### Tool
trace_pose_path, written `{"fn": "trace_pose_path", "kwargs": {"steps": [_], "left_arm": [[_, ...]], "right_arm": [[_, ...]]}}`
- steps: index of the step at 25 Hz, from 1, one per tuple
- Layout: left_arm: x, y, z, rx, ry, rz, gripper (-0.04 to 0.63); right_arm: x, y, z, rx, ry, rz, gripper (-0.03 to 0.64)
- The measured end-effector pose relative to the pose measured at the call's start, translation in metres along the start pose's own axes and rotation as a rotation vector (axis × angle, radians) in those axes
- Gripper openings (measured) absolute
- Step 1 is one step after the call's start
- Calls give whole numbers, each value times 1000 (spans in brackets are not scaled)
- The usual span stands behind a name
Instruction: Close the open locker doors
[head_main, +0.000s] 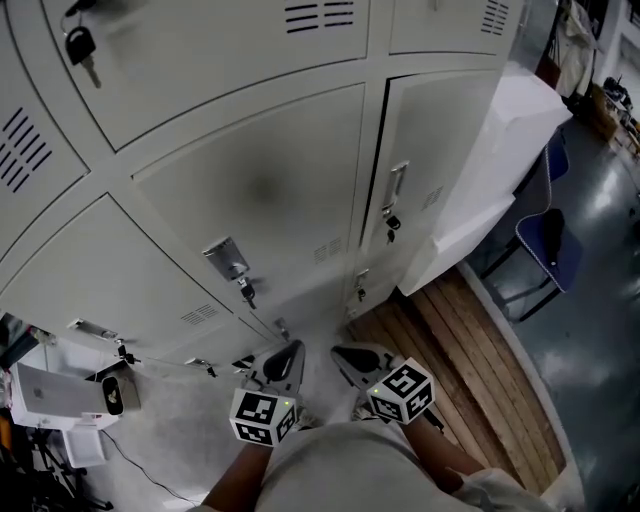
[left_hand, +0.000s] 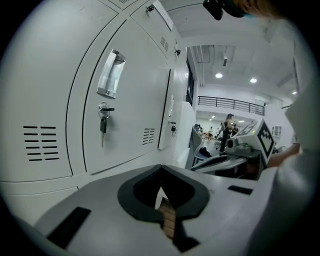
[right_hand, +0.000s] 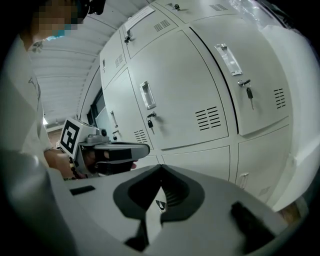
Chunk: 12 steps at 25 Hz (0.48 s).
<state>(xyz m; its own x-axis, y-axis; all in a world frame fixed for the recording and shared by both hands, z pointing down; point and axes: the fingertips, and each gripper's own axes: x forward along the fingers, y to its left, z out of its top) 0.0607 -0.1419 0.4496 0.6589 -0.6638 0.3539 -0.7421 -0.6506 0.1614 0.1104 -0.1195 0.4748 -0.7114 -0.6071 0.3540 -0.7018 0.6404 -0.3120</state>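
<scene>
A bank of pale grey lockers (head_main: 260, 190) fills the head view. The middle door carries a recessed handle (head_main: 225, 258) with a key (head_main: 246, 291) hanging below it. The door to its right (head_main: 440, 140) shows a dark gap along its left edge and stands slightly proud in the left gripper view (left_hand: 165, 112). My left gripper (head_main: 287, 360) and right gripper (head_main: 352, 358) hang side by side low in front of the lockers, touching no door. Both are shut with nothing between the jaws. The left gripper view (left_hand: 161, 172) and right gripper view (right_hand: 160, 170) each show the other gripper beside it.
Wooden slats (head_main: 470, 360) lie on the floor at the right. A white box (head_main: 500, 170) leans against the locker side, with a blue chair (head_main: 550, 250) beyond it. White equipment (head_main: 50, 395) sits at the lower left. People stand far off (left_hand: 227, 127).
</scene>
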Motion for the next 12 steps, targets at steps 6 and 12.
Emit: {"fn": "trace_pose_path", "kwargs": {"steps": [6, 12], "left_arm": [[-3, -3, -1, -3, 1, 4, 14], [-7, -2, -2, -4, 0, 18, 14]], "right_arm": [[-4, 3, 4, -4, -10, 7, 28], [-2, 8, 6, -25, -6, 22, 28]]}}
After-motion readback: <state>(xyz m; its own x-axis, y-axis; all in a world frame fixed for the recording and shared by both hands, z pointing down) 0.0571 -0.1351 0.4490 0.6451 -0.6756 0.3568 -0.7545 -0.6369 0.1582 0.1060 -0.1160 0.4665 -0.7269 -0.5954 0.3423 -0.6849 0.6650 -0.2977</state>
